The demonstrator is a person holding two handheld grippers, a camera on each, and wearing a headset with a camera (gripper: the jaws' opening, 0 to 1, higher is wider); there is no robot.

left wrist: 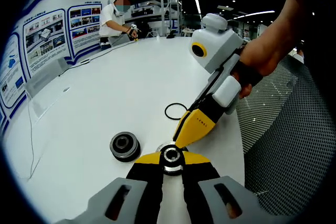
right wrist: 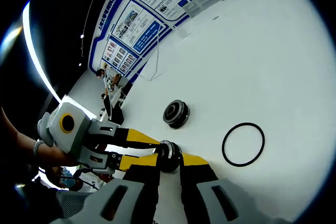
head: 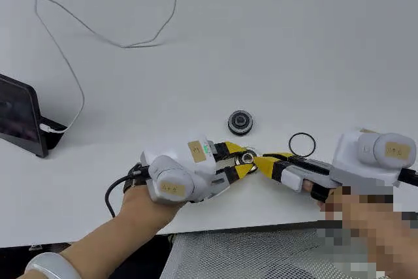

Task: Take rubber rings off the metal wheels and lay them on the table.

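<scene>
A small metal wheel (head: 247,157) is held just above the white table (head: 294,63), and my left gripper (head: 243,160) is shut on it from the left. My right gripper (head: 260,161) comes in from the right, its yellow jaws closed on the same wheel's rim. In the left gripper view the wheel (left wrist: 171,159) sits between my own tips, with the right gripper (left wrist: 180,141) against its top. The right gripper view has the wheel (right wrist: 169,153) between my jaws. I cannot tell whether it carries a ring. A second wheel (head: 240,122) with its black rubber ring stands behind. One loose black ring (head: 302,144) lies flat at the right.
A dark tablet (head: 18,122) leans at the left edge, and a white cable (head: 73,76) runs from it across the table's back. A grey mesh surface (head: 261,256) lies below the table's front edge. A person (left wrist: 116,17) stands far off at another bench.
</scene>
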